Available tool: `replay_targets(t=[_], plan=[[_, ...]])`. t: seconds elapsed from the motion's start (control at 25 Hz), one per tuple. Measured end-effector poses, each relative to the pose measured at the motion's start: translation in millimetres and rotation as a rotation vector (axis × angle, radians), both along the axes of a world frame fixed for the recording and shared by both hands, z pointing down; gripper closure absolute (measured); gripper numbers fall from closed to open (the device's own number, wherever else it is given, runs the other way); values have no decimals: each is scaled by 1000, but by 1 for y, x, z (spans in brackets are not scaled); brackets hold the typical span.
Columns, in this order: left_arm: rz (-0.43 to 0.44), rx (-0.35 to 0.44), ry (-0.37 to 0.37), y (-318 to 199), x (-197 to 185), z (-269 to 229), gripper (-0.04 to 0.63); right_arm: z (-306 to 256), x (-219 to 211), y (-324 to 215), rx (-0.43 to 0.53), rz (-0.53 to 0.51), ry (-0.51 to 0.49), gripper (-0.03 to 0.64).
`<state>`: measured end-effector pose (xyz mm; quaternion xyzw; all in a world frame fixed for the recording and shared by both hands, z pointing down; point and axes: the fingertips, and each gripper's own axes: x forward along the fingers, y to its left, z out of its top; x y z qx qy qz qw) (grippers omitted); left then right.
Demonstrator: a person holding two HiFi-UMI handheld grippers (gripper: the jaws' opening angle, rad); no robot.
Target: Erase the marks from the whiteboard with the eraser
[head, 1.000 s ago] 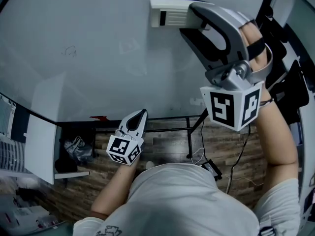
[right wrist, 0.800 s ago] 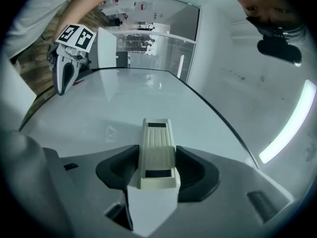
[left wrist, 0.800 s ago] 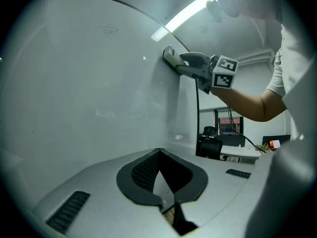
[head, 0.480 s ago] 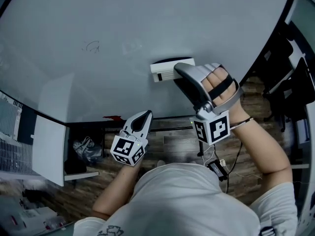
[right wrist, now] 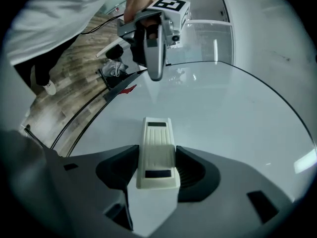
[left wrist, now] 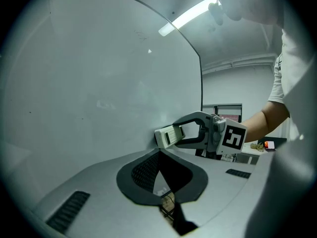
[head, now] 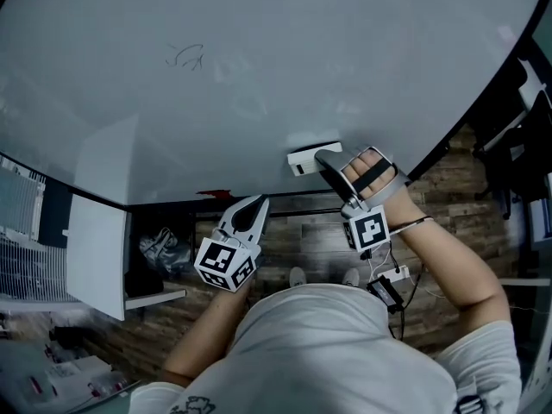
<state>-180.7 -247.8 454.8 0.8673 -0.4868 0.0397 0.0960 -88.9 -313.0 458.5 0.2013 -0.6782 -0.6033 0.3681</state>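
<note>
An eraser [head: 306,159] is clamped at the tip of the right gripper [head: 323,156] and is held against the whiteboard [head: 345,50], close to its lower edge. A faint scribble [head: 185,56] is seen well apart from that gripper, up and to its left. The left gripper [head: 252,203] is held down and to the left of it, jaws together, off the board, over wood flooring [head: 302,240].

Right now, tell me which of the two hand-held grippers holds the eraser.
The right hand-held gripper: its jaws clamp the white eraser against the whiteboard. The left hand-held gripper is shut on nothing.
</note>
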Motion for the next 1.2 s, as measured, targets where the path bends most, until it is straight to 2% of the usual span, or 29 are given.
replay_targets(t=[0.12, 0.24, 0.44, 0.64, 0.84, 1.04, 1.2], plan=[[13, 0, 0, 2, -6, 1, 589, 13, -4, 0, -31, 20, 25, 380], [27, 0, 1, -2, 3, 3, 589, 8, -1, -6, -29, 21, 19, 380], [55, 27, -12, 14, 0, 0, 589, -33, -14, 9, 11, 22, -20, 380], [57, 56, 2, 11, -37, -12, 589, -116, -61, 7, 98, -1, -92, 380], [61, 79, 21, 11, -44, -19, 589, -223, -77, 10, 217, -8, -195, 381], [58, 86, 44, 12, -52, -20, 589, -325, -101, 14, 376, -32, -242, 381], [65, 91, 52, 12, -52, -23, 589, -377, -110, 13, 430, -18, -303, 381]])
